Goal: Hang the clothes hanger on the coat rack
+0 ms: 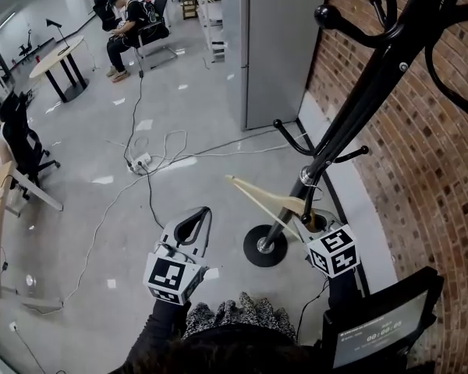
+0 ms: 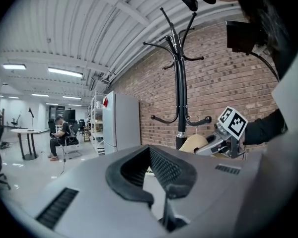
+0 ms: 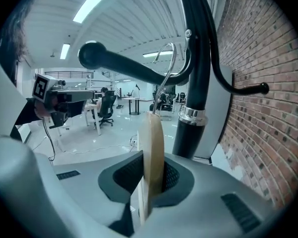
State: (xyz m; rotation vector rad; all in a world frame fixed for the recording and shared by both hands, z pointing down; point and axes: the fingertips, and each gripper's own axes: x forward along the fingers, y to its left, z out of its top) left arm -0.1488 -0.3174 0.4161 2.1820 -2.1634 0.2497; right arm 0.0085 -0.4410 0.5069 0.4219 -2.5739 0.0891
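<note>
The coat rack (image 1: pixel 352 120) stands on the floor (image 1: pixel 195 115) with the brick wall (image 1: pixel 409 178) close on its right. Just left of its pole, the clothes hanger (image 1: pixel 265 197) sits in the right tongs (image 1: pixel 310 218). Its hook is up beside a rack arm, though contact there is hard to judge. The left tongs (image 1: pixel 193 223) are further left of the rack. A cabinet (image 1: pixel 277 45) stands behind the rack, and a power strip (image 1: pixel 139 162) lies well to its left.

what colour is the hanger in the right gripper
Pale tan wood hanger, best in the head view.
</note>
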